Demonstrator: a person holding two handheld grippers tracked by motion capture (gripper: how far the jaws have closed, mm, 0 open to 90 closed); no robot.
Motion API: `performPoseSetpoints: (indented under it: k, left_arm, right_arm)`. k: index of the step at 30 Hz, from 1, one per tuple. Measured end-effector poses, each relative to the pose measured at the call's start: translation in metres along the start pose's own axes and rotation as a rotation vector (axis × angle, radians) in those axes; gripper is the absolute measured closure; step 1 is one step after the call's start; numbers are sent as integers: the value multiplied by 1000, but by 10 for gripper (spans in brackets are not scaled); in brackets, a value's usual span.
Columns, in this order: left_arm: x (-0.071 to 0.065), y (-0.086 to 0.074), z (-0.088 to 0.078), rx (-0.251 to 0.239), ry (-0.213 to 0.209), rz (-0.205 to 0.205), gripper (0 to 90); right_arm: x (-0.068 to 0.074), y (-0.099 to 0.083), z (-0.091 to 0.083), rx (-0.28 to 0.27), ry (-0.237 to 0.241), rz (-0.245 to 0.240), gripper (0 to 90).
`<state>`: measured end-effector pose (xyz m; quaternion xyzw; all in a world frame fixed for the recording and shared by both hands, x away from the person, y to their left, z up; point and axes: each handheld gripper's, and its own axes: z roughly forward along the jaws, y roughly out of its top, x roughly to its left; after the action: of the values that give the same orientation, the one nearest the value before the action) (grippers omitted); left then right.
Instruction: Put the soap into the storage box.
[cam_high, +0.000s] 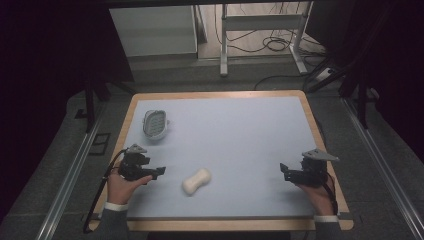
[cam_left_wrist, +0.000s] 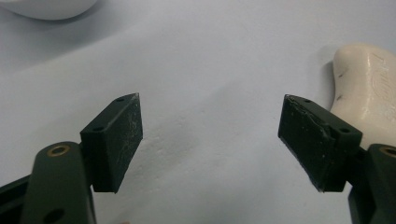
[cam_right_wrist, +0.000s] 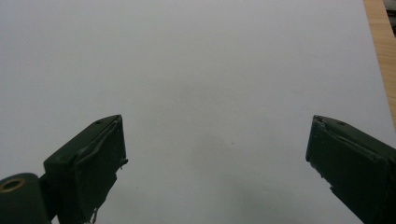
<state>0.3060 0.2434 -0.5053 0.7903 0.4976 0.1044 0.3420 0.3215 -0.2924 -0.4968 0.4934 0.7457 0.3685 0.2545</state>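
A cream bar of soap (cam_high: 196, 181), waisted in the middle, lies on the pale blue mat near the front centre. In the left gripper view the soap (cam_left_wrist: 369, 88) pokes out behind the right-hand jaw. A white soap dish (cam_high: 154, 123) with a ribbed inside sits at the back left; its rim (cam_left_wrist: 46, 7) cuts the top left corner of the left gripper view. My left gripper (cam_high: 159, 172) is open, just left of the soap, with nothing between its jaws (cam_left_wrist: 210, 135). At the right side of the mat my right gripper (cam_high: 283, 170) hangs open over bare mat (cam_right_wrist: 215, 154).
The mat lies on a wooden table whose edge (cam_high: 322, 140) runs close to my right gripper and appears as a strip (cam_right_wrist: 380, 42) in the right gripper view. Beyond the table stand a white cabinet (cam_high: 155, 30) and a metal desk frame (cam_high: 262, 35) with cables on the floor.
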Motion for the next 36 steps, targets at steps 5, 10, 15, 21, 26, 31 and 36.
performPoseSetpoints:
  k: [5,10,15,21,26,31,36]
  left_arm:
    - [-3,3,-4,18,-4,-1,240]
    - [-6,5,-10,35,2,26,239]
    - [-9,15,-21,29,32,41,219]
    - [-21,28,-23,51,16,97,212]
    - [-27,30,-22,61,10,108,207]
    - [-31,32,-22,71,4,122,204]
    - [-36,36,-23,83,4,143,203]
  right_arm:
    - [0,-1,1,4,14,2,49]
    - [1,-2,-3,-3,6,-2,51]
    - [0,-1,-4,-7,3,-2,52]
    - [-2,-2,-4,-4,-6,0,52]
    - [-2,-3,-4,-2,-10,5,52]
    - [-3,-3,-4,0,-11,5,54]
    - [-4,-4,-4,4,-15,7,54]
